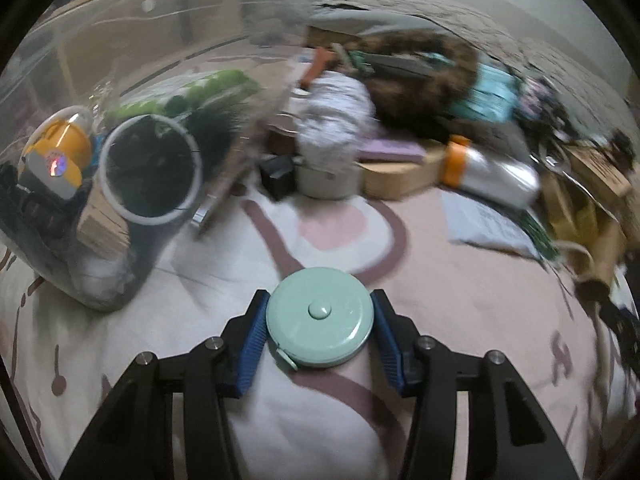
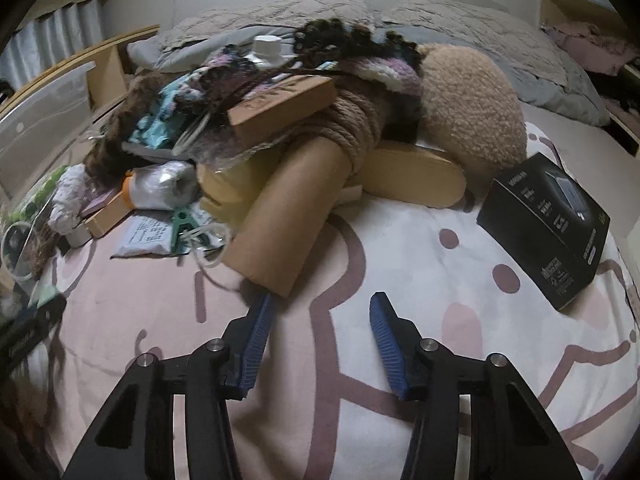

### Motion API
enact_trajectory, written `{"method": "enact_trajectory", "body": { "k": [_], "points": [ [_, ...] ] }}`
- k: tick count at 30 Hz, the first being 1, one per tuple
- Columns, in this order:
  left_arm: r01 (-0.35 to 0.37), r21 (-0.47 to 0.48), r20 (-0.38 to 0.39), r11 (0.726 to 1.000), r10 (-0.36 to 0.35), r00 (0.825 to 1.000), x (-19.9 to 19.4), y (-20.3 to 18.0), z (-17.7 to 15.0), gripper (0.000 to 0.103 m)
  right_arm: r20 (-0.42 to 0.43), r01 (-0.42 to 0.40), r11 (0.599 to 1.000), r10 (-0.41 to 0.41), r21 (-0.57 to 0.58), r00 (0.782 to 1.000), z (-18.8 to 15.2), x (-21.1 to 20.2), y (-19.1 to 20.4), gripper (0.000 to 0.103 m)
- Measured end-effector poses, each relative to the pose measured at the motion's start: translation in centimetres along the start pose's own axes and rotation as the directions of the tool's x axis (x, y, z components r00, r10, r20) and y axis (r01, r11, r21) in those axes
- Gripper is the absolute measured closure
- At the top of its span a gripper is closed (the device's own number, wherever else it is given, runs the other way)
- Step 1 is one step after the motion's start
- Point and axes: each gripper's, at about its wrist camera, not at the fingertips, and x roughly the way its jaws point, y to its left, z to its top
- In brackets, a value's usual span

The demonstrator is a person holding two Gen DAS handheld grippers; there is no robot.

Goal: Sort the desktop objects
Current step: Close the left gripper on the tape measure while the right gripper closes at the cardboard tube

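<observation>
A round mint-green tape measure [image 1: 320, 318] is clamped flat between the blue pads of the left gripper [image 1: 320, 320], held low over the pink patterned bedspread [image 1: 460, 312], probably for carrying to a clear storage bin [image 1: 48, 80] nearby. The right gripper [image 2: 318, 340] is half open and empty before a cardboard tube [image 2: 288, 216]. White print on a black box [image 2: 548, 224] is too small to be read.

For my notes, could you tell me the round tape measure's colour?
Pale mint green tape measure, clearest in left wrist view.
</observation>
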Motion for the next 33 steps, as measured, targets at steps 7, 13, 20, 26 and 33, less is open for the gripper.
{"method": "enact_trajectory", "body": {
  "k": [7, 13, 20, 26, 33],
  "points": [
    [0.056, 0.131, 0.007, 0.990, -0.058, 0.998, -1.4, -3.4, -1.6, 0.053, 0.000, -0.007, 1.000, 0.007, -0.021, 1.000, 0.1, 0.2, 0.6, 0.052],
    [0.094, 0.171, 0.002, 0.981, -0.095, 0.995, -2.1, -4.1, -2.6, 0.053, 0.039, -0.001, 1.000, 0.000, 0.015, 0.999, 0.6, -0.1, 0.0, 0.076],
    [0.102, 0.172, 0.001, 0.980, -0.104, 0.995, -1.8, -4.3, -2.6, 0.053, 0.139, 0.007, 0.995, -0.021, 0.096, 0.990, 0.8, -2.9, -2.0, 0.094],
    [0.102, 0.174, 0.003, 0.979, -0.104, 0.995, -1.9, -4.4, -2.7, 0.053, 0.124, -0.029, 0.992, 0.014, 0.120, 0.992, -0.4, -4.5, -2.6, 0.096],
    [0.106, 0.176, -0.001, 0.979, -0.108, 0.994, -2.1, -4.3, -3.0, 0.053, 0.096, -0.072, 0.986, 0.058, 0.153, 0.994, -4.1, -7.7, -2.4, 0.098]
  ]
}}
